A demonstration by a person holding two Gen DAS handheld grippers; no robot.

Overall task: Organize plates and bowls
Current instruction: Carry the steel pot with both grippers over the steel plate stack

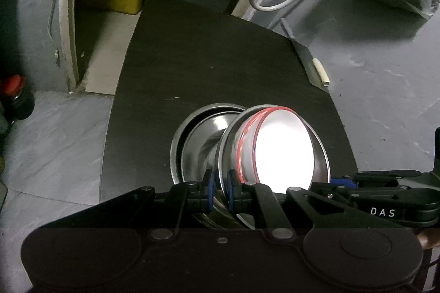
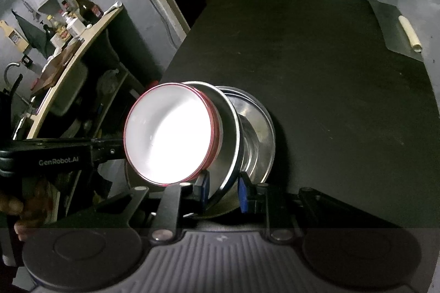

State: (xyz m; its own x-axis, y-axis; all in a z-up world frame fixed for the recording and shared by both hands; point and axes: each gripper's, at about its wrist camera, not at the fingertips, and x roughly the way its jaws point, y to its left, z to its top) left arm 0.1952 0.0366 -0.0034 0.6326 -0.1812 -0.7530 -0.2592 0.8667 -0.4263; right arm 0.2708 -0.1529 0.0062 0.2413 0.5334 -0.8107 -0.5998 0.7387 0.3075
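Steel bowl (image 1: 320,155), with the red-rimmed white bowl (image 1: 284,150) nested inside, hangs tilted over the steel plates (image 1: 192,147) on the black tabletop (image 1: 206,59) because your left gripper (image 1: 220,190) and right gripper (image 2: 222,190) each pinch its rim, sharing the load.

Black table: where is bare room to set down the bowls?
The black table is bare beyond the steel plate, up to its far edge. Crowded: the near part, with the steel bowl and white bowl.

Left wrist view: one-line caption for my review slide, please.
Left gripper shut on the rim of a tilted steel bowl holding a red-rimmed white bowl, above a steel plate on the dark table.
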